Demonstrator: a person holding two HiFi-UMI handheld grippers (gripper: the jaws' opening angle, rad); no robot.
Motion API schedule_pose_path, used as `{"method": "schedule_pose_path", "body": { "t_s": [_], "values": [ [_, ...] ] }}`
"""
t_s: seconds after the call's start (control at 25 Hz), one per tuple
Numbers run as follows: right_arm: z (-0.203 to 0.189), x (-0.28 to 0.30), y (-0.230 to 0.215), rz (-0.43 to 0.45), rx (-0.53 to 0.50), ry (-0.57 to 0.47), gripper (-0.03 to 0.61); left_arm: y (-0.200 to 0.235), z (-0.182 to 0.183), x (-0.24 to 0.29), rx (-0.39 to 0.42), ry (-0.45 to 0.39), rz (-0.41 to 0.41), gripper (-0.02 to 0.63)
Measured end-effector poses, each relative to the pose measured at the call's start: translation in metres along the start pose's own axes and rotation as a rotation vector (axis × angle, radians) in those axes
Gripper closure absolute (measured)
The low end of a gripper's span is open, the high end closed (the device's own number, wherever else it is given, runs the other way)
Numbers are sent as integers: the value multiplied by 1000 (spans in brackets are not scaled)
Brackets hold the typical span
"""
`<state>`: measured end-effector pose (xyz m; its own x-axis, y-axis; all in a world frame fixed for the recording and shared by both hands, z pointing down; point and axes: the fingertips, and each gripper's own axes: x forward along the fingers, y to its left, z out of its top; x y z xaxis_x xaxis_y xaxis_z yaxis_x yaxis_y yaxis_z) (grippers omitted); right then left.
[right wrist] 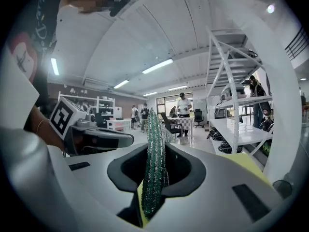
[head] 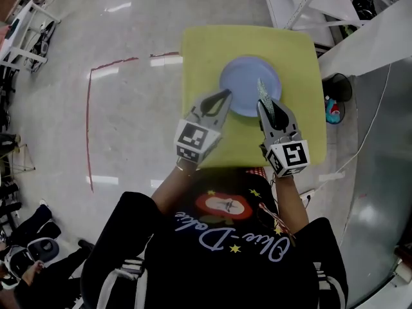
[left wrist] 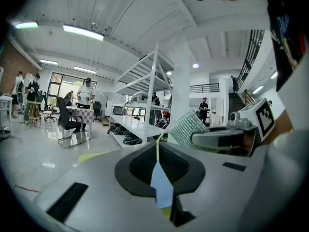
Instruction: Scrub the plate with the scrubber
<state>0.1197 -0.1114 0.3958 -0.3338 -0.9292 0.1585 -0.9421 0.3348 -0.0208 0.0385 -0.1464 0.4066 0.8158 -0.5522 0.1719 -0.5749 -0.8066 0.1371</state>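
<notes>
A round blue plate (head: 244, 76) shows over the yellow table (head: 206, 50) in the head view. My left gripper (head: 225, 95) reaches its left rim. In the left gripper view that gripper (left wrist: 159, 170) is shut on the plate (left wrist: 161, 182), which shows edge-on as a thin blue sliver between the jaws. My right gripper (head: 269, 108) is shut on a green glittery scrubber (head: 265, 98), which stands upright over the plate's right edge. The scrubber (right wrist: 154, 163) rises out of the right gripper (right wrist: 153, 178). Each gripper sees the other beside it, the scrubber (left wrist: 186, 129) included.
White shelving racks (left wrist: 145, 95) and tables stand beyond, with several people (left wrist: 86, 93) in the background. A red tape line (head: 89, 121) marks the floor left of the table. A black round object (head: 336, 89) sits at the table's right side.
</notes>
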Motion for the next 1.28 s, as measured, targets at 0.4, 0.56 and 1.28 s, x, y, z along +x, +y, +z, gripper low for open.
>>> {"method": "schedule_pose_path", "body": {
  "t_s": [0.4,0.56,1.28],
  "values": [
    [43,-21,11,-38,64,-154,518,-12,28,-19,74,-64,-24,600],
    [46,-29,12,-39,53,-147,518,-16,30,-21,87,-78,-27,600],
    [52,-33,9,-39,62,-152,518,-26,37,-17,98,-81,-49,600]
  ]
}}
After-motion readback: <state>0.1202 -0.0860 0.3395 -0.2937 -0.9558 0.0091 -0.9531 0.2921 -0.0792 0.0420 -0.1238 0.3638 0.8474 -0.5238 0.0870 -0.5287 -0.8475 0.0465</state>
